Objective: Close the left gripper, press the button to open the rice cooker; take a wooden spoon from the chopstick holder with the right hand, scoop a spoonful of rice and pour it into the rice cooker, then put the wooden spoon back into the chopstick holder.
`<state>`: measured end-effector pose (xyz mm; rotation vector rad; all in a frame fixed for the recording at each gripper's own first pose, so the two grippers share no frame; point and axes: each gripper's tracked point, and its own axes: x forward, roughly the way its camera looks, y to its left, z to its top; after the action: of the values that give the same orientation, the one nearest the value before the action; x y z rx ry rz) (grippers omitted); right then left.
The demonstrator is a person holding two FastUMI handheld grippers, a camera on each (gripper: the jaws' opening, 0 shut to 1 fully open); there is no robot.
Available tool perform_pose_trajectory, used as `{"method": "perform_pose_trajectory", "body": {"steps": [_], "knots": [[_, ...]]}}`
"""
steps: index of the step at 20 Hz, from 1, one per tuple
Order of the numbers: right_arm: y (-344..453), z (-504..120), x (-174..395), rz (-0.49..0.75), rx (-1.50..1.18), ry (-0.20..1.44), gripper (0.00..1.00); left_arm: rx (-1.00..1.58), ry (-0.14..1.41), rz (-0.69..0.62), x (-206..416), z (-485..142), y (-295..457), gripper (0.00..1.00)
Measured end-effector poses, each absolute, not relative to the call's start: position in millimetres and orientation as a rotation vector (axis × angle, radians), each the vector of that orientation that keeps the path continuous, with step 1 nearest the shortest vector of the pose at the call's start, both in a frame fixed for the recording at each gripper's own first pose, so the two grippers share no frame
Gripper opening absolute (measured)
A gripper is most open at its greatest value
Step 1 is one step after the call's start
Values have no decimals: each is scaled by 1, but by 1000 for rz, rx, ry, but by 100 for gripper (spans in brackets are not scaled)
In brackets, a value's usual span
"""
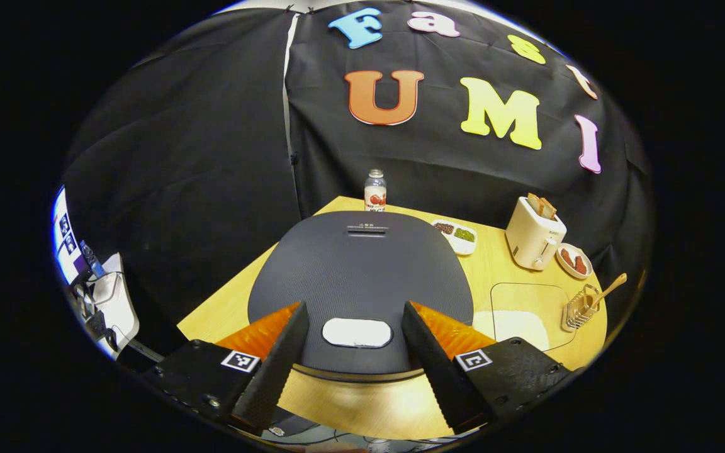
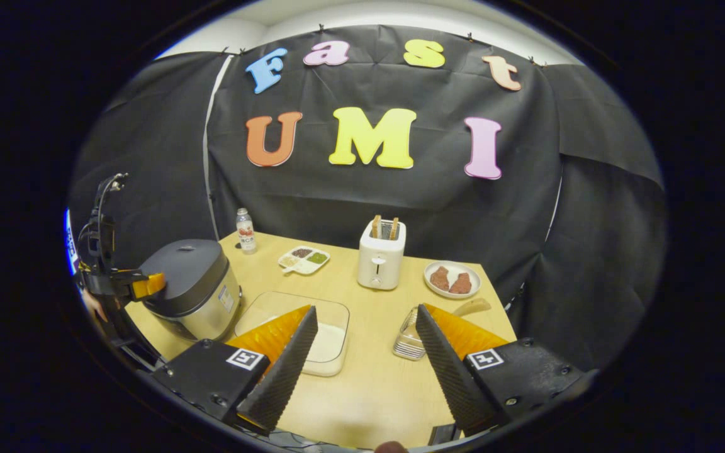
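Ref. landmark: rice cooker [image 1: 360,286], dark lid down, standing at the left end of the desk [image 1: 362,409].

Left claw [image 1: 355,327]: fingers spread wide, nothing between them. It hangs just above the cooker's front edge. The pale oval button [image 1: 357,332] sits between the two fingers in the left gripper view; contact w/ button cannot be told. In the right gripper view the same claw [image 2: 142,284] shows beside the cooker [image 2: 191,286] on its left, w/ part of a hand behind it.

Right claw [image 2: 365,340]: fingers spread wide, holding nothing. It hangs over the desk's [image 2: 369,390] near edge, well right of the cooker.

Task items:
- Wooden spoon [image 2: 471,307] stands tilted in the wire chopstick holder [image 2: 408,338], well right of the cooker, handle leaning away to the right. In the left gripper view: spoon [image 1: 608,290], holder [image 1: 579,308].
- Clear rice tray [image 2: 303,327] w/ white rice lies just right of the cooker, between cooker and holder; tray [image 1: 529,314] in the left gripper view.

Other items, all beyond the cooker or to its right:
- Bottle [image 1: 375,190] behind the cooker, near the far desk edge.
- Divided dish [image 2: 303,258] w/ dark and green contents, right of the bottle.
- Toaster [image 2: 382,253] w/ slices upright in its slots, further right.
- Plate [image 2: 452,279] w/ two brown pieces, right of the toaster.
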<state>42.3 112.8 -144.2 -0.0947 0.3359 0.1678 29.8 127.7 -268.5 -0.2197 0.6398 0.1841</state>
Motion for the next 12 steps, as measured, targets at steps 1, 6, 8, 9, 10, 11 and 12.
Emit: {"method": "perform_pose_trajectory", "body": {"steps": [1, 6, 8, 9, 10, 11, 12], "knots": [[113, -145, 43, 165, -98, 336, 100, -214, 642, 193, 31, -268, 127, 98], [104, -130, 45, 136, -87, 295, 99, -176, 572, 231, 39, -243, 136, 94], [98, -120, 46, 116, -71, 272, 100, -122, 502, 236, 47, -216, 138, 93], [94, -113, 48, 103, -57, 261, 100, -100, 455, 241, 50, -200, 139, 93], [92, -105, 48, 94, -42, 244, 100, -88, 414, 230, 52, -183, 136, 93], [89, -94, 49, 84, -28, 221, 100, -77, 368, 225, 54, -167, 133, 92], [86, -84, 48, 76, -23, 199, 100, -59, 318, 224, 54, -146, 131, 93]]}}
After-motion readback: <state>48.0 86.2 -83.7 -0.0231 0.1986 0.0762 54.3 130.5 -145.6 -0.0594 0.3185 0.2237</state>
